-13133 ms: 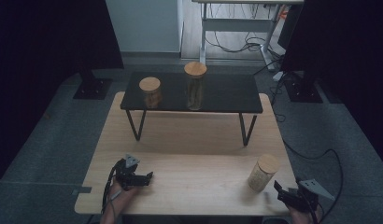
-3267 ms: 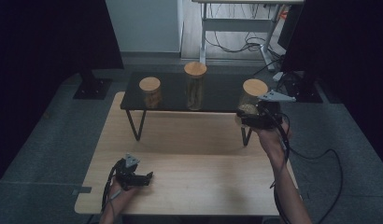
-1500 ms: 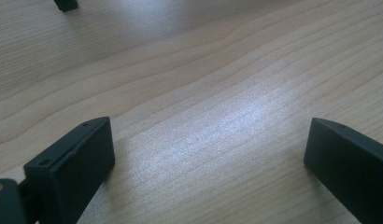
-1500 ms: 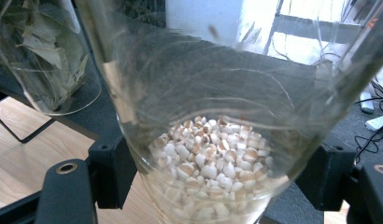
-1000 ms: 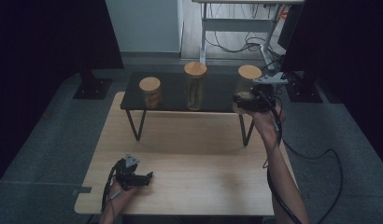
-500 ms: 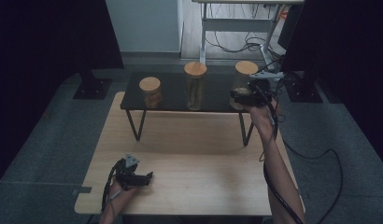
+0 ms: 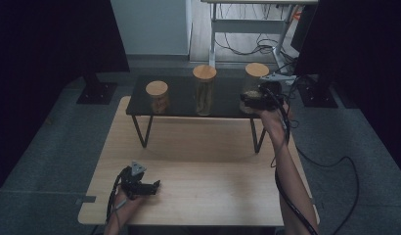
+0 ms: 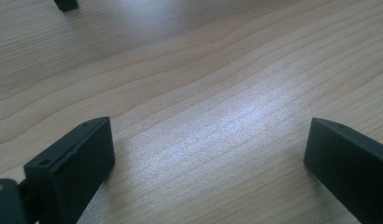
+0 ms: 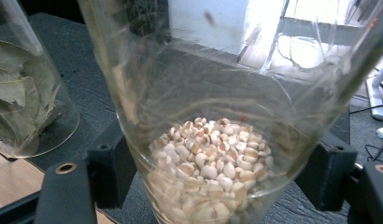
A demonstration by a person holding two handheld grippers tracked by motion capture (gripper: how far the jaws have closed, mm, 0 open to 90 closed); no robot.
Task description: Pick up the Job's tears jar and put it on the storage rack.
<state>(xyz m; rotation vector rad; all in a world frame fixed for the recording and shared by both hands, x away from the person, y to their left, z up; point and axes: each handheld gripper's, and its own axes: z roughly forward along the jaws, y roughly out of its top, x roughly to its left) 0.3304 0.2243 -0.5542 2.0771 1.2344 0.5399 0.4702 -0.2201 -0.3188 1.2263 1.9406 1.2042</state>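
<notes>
Care matters now: with the right gripper (image 9: 213, 182) clamping the grain jar (image 9: 217, 140) at the shelf's (image 7: 189, 108) right end, release only once its base sits flat, clear of the leaf jar (image 9: 26, 107); the left gripper (image 8: 203, 154) rests wide open on the table (image 8: 189, 70).

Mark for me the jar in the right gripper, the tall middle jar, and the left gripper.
Jar of pale grains (image 9: 213, 158), right gripper view: on the grains behind its glass wall.
Tall middle jar (image 7: 204, 95), high view: on its glass body, below the wooden lid.
Left gripper (image 7: 156, 184), high view: at its jaw tips.
</notes>
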